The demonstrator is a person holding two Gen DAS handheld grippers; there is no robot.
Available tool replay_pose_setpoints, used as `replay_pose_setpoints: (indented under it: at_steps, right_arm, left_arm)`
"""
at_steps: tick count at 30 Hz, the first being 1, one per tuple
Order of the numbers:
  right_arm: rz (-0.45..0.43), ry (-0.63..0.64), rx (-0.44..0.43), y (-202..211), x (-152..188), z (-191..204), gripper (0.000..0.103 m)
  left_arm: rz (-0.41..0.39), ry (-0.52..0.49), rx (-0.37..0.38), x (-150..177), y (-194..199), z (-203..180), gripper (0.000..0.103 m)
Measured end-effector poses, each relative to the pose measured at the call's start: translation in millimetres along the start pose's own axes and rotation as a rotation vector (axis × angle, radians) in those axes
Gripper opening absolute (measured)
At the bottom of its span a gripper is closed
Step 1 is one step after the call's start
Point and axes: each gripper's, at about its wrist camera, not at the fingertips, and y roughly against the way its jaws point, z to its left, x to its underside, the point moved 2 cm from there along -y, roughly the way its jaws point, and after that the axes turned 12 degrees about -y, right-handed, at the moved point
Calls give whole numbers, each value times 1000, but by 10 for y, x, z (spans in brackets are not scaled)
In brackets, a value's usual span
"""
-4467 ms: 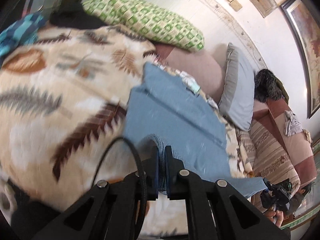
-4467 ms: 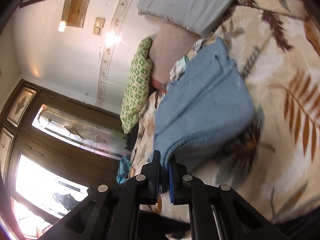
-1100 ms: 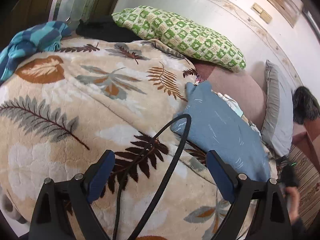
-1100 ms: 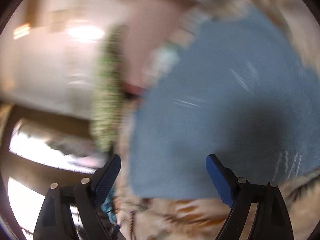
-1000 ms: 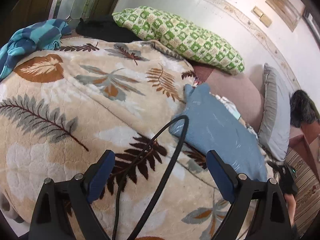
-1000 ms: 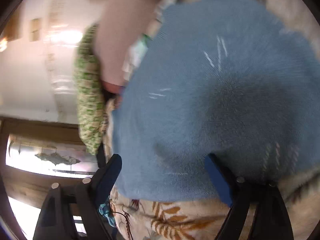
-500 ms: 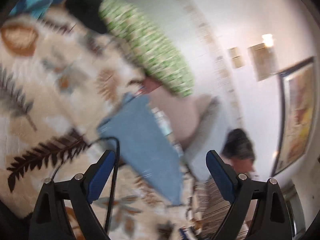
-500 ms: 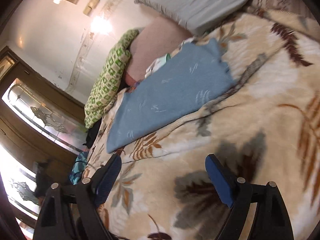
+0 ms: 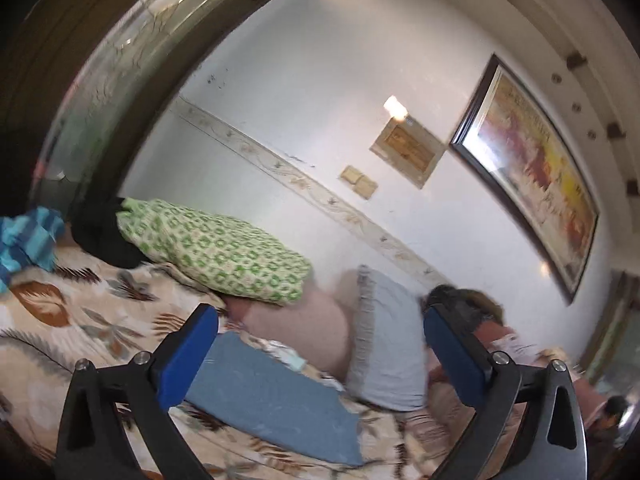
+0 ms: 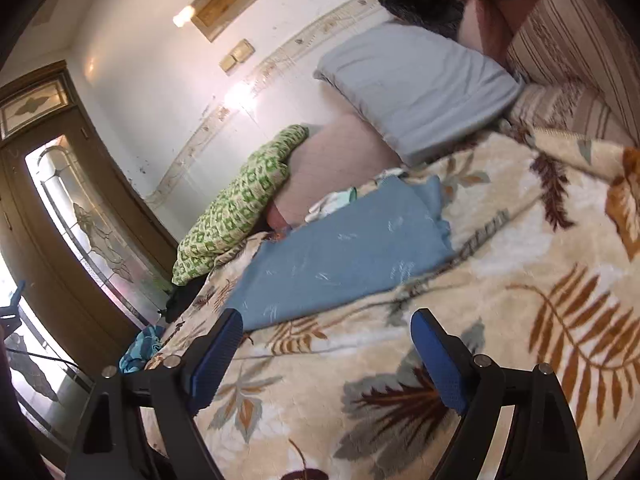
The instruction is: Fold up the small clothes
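Note:
A folded blue garment point(image 9: 272, 404) lies flat on the leaf-patterned blanket point(image 9: 80, 320), near the pillows. It also shows in the right wrist view point(image 10: 340, 256) at mid-frame. My left gripper point(image 9: 320, 352) is open and empty, raised above the bed and tilted up toward the wall. My right gripper point(image 10: 326, 352) is open and empty, held above the blanket point(image 10: 520, 300) a short way in front of the garment.
A green patterned pillow point(image 9: 216, 252), a pink pillow point(image 9: 304, 328) and a grey pillow point(image 9: 388, 344) line the wall. A blue striped cloth point(image 9: 28, 240) and a dark cloth point(image 9: 104, 236) lie at the far left. A door point(image 10: 80, 220) stands left.
Both grippers let go of the blue garment, opened and drew back from it. The left gripper has tilted upward toward the wall. The garment now lies folded on the blanket.

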Motion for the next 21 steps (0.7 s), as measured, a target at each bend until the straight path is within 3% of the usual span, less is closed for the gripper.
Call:
replay_pose_setpoints:
  at_steps: [8, 13, 21]
  right_arm:
    - [41, -15, 41, -98, 79, -172, 88]
    - [62, -20, 66, -194, 117, -266, 88]
    - [80, -12, 109, -354, 123, -377, 88]
  left_arm:
    - [274, 35, -180, 949, -825, 462, 102]
    - [418, 84, -217, 1493, -1276, 753, 102]
    - [558, -161, -403, 1943, -1840, 883, 102]
